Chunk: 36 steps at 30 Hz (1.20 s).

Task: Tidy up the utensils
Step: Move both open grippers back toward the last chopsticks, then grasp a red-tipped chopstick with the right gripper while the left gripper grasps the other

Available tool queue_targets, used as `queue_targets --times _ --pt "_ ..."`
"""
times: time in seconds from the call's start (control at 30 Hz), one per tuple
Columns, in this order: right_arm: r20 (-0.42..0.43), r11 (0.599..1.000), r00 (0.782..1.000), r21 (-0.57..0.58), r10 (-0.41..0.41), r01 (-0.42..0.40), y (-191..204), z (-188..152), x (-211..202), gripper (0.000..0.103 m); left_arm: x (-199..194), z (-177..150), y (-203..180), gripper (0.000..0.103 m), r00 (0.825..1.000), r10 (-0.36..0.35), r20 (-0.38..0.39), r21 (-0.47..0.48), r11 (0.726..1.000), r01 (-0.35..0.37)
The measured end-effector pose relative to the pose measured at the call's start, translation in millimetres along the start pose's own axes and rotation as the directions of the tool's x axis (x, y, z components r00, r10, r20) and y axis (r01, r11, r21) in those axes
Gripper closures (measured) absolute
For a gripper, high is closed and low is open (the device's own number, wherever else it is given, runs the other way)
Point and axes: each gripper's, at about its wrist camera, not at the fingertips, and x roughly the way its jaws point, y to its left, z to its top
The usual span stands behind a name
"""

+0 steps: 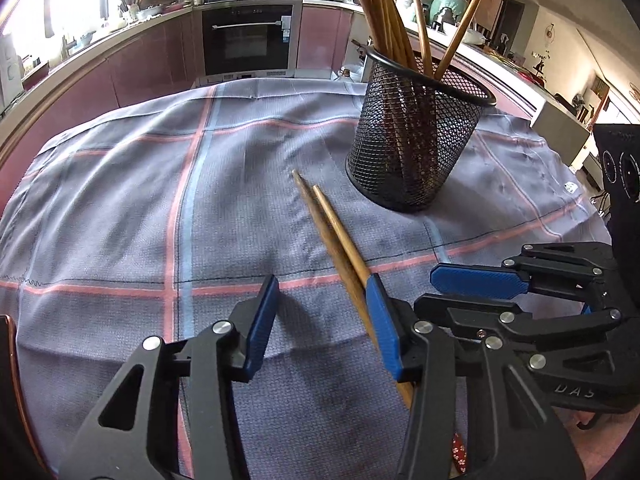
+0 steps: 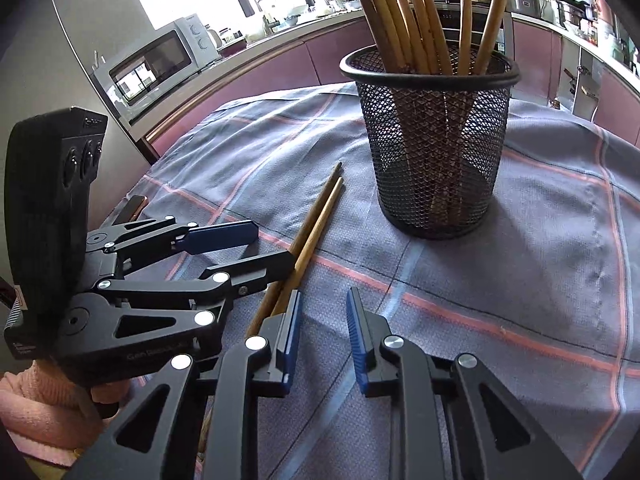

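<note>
two loose chopsticks [image 1: 332,236] lie on checked cloth [image 1: 120,200] just beside mesh holder [image 1: 416,136]. left gripper [image 1: 320,320] unclenched, chopsticks against one pad. right gripper [image 2: 324,332] empty, narrow gap. step: pickup; next needs jaws straddling both sticks.

cloth [image 1: 120,208]: grey-blue, pink and light-blue check lines | mesh cup [image 1: 412,136]: black | chopsticks [image 1: 336,236]: brown wood | gripper pads [image 1: 264,320]: blue

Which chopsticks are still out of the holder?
The two chopsticks lying flat, side by side, on the checked cloth, beside the left gripper. All the other chopsticks stand upright in the black mesh holder.
</note>
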Motion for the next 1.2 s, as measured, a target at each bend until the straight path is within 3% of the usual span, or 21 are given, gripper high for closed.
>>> queue_targets --times 0.17,0.43,0.67,1.0,1.2 --pt "0.005 1.000 1.000 -0.006 0.011 -0.011 1 1 -3 0.081 -3 -1 5 0.070 1.000 0.006 -0.006 -0.004 1.000 -0.006" --pt "-0.007 0.999 0.999 -0.015 0.041 -0.041 9 10 5 0.081 -7 -2 17 0.073 1.000 -0.019 -0.017 -0.034 0.999 0.018" --pt "-0.022 1.000 1.000 -0.027 0.015 -0.015 17 20 20 0.081 -7 -4 21 0.079 0.999 -0.038 -0.017 -0.052 0.998 0.038" --pt "-0.036 0.999 0.999 -0.046 -0.001 -0.001 16 22 25 0.093 -9 -8 19 0.092 0.996 -0.086 -0.033 -0.081 0.993 0.083" --pt "-0.057 0.998 0.998 -0.063 0.002 -0.005 13 15 17 0.095 -10 -11 15 0.091 0.994 -0.093 -0.049 -0.089 0.992 0.088"
